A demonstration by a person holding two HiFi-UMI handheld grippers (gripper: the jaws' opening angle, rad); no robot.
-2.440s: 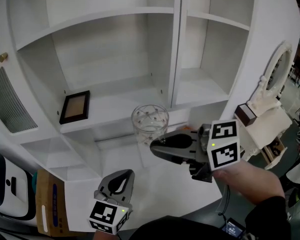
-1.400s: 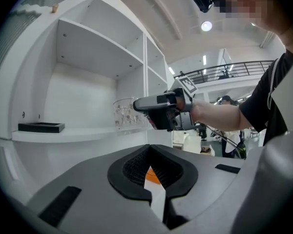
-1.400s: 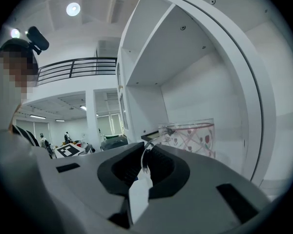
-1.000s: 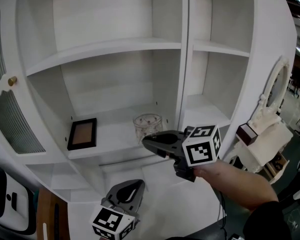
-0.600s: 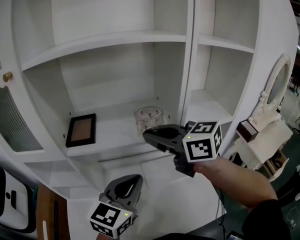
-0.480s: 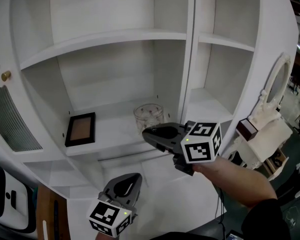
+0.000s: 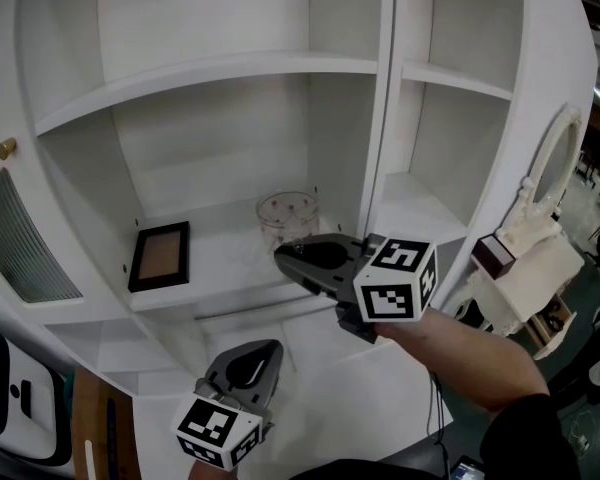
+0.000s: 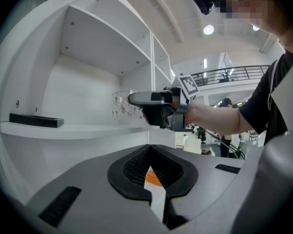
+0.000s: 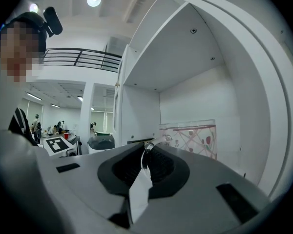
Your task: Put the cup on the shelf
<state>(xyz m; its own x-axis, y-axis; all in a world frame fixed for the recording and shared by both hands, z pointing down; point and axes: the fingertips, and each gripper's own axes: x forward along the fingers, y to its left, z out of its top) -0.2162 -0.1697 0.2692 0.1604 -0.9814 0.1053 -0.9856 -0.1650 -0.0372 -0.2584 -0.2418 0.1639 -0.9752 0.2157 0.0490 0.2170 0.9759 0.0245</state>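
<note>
A clear glass cup (image 7: 287, 218) with a red pattern hangs in the shelf's middle compartment. Its base is close over the shelf board (image 7: 220, 263); I cannot tell if it touches. My right gripper (image 7: 282, 254) is shut on the cup's near rim. In the right gripper view the rim sits pinched at the jaw tips (image 9: 146, 154), and the cup (image 9: 190, 139) stands beyond them to the right. My left gripper (image 7: 260, 353) is low, in front of the cabinet, shut and empty. In the left gripper view, above the left gripper (image 8: 150, 152), the cup (image 8: 121, 106) shows beside the right gripper (image 8: 133, 99).
A dark picture frame (image 7: 160, 255) lies on the same board, left of the cup. A white divider post (image 7: 380, 128) stands just right of the cup, and an upper board (image 7: 210, 72) is overhead. A door with a brass knob (image 7: 7, 149) is at the left, a white ornament (image 7: 532, 230) at the right.
My right gripper has carried the cup up from the counter and deeper into the middle compartment, a little leftward. The left gripper has stayed low and hardly moved.
</note>
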